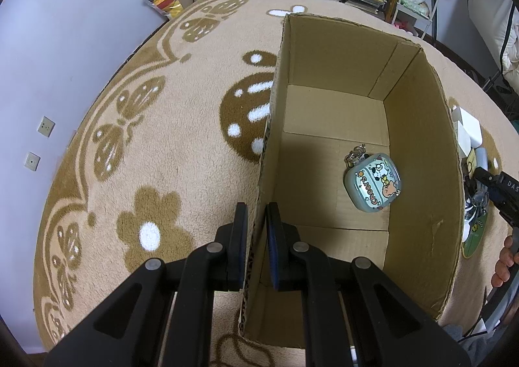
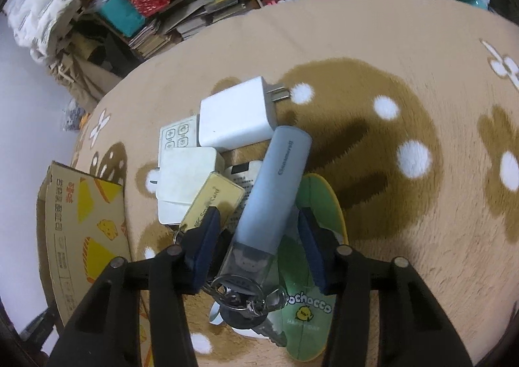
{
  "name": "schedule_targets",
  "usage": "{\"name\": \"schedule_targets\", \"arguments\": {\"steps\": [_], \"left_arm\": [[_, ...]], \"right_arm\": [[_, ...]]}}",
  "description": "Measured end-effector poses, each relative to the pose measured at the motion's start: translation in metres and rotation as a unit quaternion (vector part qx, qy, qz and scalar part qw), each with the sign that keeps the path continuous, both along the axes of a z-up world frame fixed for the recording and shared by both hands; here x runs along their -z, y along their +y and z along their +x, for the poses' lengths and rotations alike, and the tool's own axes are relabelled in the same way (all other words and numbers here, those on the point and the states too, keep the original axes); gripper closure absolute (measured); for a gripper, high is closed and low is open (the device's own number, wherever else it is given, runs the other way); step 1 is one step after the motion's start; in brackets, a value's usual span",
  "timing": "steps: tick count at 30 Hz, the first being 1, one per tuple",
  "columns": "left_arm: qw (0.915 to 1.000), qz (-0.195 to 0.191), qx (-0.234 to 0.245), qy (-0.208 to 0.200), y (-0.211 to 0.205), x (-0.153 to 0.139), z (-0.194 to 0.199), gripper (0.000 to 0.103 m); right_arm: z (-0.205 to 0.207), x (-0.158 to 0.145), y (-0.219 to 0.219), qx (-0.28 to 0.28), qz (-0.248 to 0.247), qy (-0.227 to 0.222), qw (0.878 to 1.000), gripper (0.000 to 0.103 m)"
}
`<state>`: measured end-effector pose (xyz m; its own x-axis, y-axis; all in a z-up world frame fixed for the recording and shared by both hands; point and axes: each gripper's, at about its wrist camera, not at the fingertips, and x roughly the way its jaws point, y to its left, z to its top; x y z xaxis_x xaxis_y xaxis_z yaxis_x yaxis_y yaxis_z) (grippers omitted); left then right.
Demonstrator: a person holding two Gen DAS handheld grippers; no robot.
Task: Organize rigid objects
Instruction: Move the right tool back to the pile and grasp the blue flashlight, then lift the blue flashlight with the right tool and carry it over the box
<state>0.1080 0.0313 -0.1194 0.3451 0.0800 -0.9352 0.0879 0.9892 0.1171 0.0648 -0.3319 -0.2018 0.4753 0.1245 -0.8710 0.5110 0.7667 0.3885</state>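
Left hand-held gripper point(image 1: 257, 214), bottom centre of the left wrist view, was clamped shut on the left wall of the box point(image 1: 421, 146), one finger outside and one inside. Box was open-topped cardboard, sitting on the rug point(image 1: 162, 146). Inside, on the floor of the box toward its right wall: a pale green case point(image 1: 373, 182) with cartoon print and a key ring at its upper left corner.

Right hand-held gripper point(image 2: 256, 221), lower centre of the right wrist view, was part open and straddling the near end of a light blue tube point(image 2: 275, 179); can't tell if the pads touched it. No firm grip visible.

Tube lay on top of a pile in mid frame: white charger point(image 2: 233, 114) with prongs to upper right, a second white adapter point(image 2: 185, 179) lower left of it, a small remote point(image 2: 176, 136), a yellow card tag point(image 2: 217, 198), keys point(image 2: 243, 295) at bottom, a green Pochacco pad point(image 2: 308, 302) underneath. Box sat at the left edge of that view, just beside the pile.
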Motion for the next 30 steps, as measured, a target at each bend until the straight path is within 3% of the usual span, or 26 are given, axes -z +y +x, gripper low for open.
{"name": "schedule_targets", "arguments": {"steps": [6,12,30], "left_arm": [[1.0000,0.001,0.000,0.000,0.000,0.000,0.000,0.092],[1.0000,0.000,-0.001,0.000,0.000,0.001,0.000,0.092],[1.0000,-0.003,-0.002,0.002,0.003,0.000,0.001,0.092]], "right_arm": [[-0.002,-0.003,0.003,0.002,-0.009,0.003,1.000,0.071],[0.000,-0.021,0.018,-0.032,-0.065,-0.008,0.997,0.073],[-0.007,-0.080,0.036,-0.048,-0.123,-0.075,0.988,0.073]]}}
